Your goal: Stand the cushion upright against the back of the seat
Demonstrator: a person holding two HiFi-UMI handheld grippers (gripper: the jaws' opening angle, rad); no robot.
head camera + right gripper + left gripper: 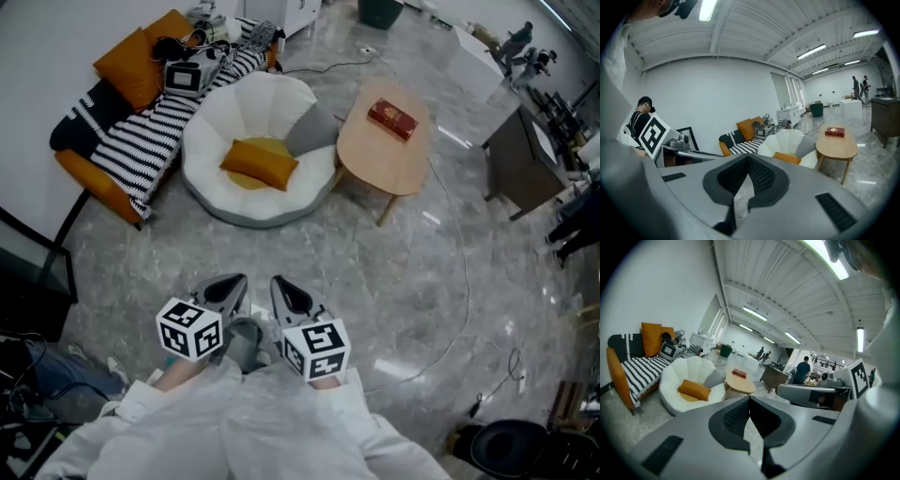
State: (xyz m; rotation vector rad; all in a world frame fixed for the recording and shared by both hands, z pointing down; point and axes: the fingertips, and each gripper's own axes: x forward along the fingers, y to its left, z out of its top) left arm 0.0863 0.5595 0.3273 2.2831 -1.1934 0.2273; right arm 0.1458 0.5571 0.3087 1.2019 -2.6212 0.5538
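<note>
Closed tight and empty, left tongs (238, 281) and right tongs (280, 284), side by side at 6 o'clock. Up at 12 o'clock, cushion (260, 162) flat in seat (281, 101), well apart.

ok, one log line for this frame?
stage: pre-grasp | left gripper: shut, empty | right gripper: shut, empty | orange cushion: flat on white seat, untouched

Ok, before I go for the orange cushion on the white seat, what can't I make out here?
- Head view: what the yellow patch under the orange cushion is; the cushion covers most of it.
- Right gripper view: the white seat front, behind the right gripper.
- All views: the red book print, too small.
</note>
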